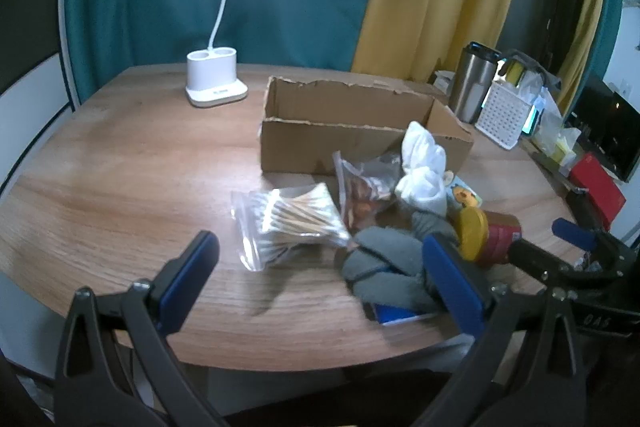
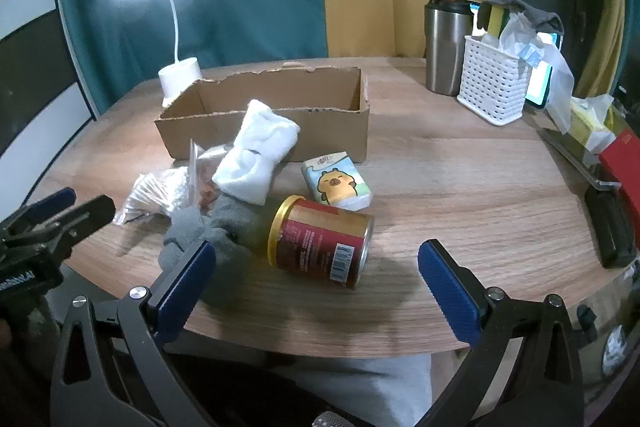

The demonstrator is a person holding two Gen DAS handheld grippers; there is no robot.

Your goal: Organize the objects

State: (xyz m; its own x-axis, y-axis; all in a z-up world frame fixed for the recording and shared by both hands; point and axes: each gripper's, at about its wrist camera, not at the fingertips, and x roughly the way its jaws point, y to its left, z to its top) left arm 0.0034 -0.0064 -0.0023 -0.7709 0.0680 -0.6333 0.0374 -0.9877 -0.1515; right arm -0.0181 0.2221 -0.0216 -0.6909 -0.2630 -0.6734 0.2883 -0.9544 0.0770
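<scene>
1. Because the red can [image 2: 322, 243] lies on its side near the table's [image 2: 460, 187] front edge, a push from one pad could set it rolling toward that edge; I judge this the main hazard.
2. While the can touches the grey sock bundle [image 2: 208, 231], the white sock roll [image 2: 256, 155] leans over the snack pouch [image 1: 362, 189] and the bag of cotton swabs [image 1: 288, 223], so lifting one item could drag a neighbour.
3. The cardboard box [image 2: 272, 123] stands empty just behind the pile; its torn rim could snag soft or crinkly things.
4. Both tools hover empty: the right gripper [image 2: 316, 279] has its jaws spread fully, the can lying ahead between them but untouched; the left gripper [image 1: 324, 275] is equally wide, with nothing gripped.
5. Only the right wrist view shows the capybara tissue pack [image 2: 338, 183] whole and the can's barcode side. Only the left wrist view shows the swab bag clearly and a blue-edged flat thing [image 1: 396, 315] under the grey socks; what it is I cannot tell.
</scene>
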